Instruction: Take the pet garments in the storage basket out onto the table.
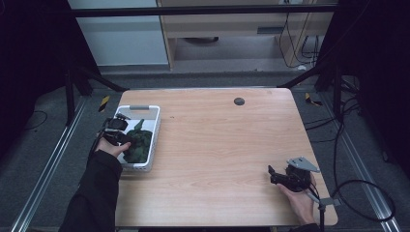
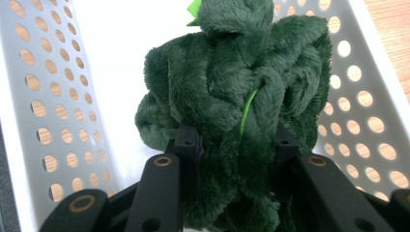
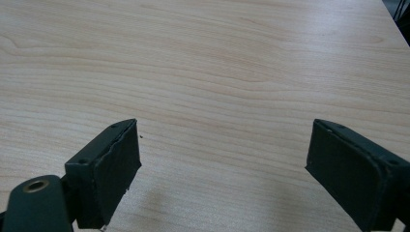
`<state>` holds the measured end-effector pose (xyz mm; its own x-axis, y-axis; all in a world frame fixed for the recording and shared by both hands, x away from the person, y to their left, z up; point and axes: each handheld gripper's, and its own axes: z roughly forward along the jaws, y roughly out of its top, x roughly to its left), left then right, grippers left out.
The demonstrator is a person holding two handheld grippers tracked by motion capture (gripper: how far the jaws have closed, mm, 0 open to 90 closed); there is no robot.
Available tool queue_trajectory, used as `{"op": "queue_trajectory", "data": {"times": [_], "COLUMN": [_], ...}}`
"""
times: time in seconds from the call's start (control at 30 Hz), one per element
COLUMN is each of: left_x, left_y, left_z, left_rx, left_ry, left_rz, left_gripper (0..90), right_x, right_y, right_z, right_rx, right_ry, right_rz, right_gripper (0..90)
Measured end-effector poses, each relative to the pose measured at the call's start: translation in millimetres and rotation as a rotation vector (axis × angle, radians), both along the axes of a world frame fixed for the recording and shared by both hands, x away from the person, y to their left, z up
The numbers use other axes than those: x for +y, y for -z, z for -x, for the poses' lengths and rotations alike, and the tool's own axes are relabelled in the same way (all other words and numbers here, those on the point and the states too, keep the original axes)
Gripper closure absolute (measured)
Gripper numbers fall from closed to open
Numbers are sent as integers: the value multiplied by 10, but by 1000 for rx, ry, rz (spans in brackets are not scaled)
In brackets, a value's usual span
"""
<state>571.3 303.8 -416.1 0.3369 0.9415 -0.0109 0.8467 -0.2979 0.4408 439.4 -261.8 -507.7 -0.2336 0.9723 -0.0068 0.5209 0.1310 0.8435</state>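
We note the left gripper (image 2: 232, 145) clamped on a dark green plush toy (image 2: 232, 96): its two black jaws press into the fur from either side, and the plush bulges out above and between them. A thin bright green thread runs down the front of the plush, and a small bright green tab shows at its top. We cannot tell what the plush depicts.

The plush sits inside a white basket (image 2: 58, 96) with rows of round holes in its walls; wood grain shows through the holes. In the high view the left gripper (image 1: 126, 138) reaches into the basket (image 1: 153, 140) from the left side, and the plush (image 1: 138, 144) occupies the near half of the basket. We cannot tell whether the plush rests on the basket floor. The far half of the basket holds nothing that we can make out.

The basket stands at the left edge of the table (image 1: 217, 145).

The right gripper (image 3: 222, 164) has its jaws spread wide, with bare wood between them. In the high view it (image 1: 272, 175) sits low at the table's near right corner, well apart from the basket.
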Motion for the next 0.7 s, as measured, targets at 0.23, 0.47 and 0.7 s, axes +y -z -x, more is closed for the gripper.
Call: {"op": "queue_trajectory", "data": {"times": [0.23, 0.47, 0.7], "left_x": [54, 86, 100], "left_y": [-139, -348, -544], "left_z": [50, 134, 236], "left_rx": [-37, -90, -131], "left_ry": [8, 25, 54], "left_rz": [13, 18, 16], "left_gripper": [685, 693, 695], "right_x": [0, 0, 1], "right_y": [0, 0, 0], "right_z": [0, 0, 0], "right_rx": [0, 0, 1], "right_ry": [1, 1, 1], "right_rz": [0, 2, 2], "right_gripper": [117, 117, 118]}}
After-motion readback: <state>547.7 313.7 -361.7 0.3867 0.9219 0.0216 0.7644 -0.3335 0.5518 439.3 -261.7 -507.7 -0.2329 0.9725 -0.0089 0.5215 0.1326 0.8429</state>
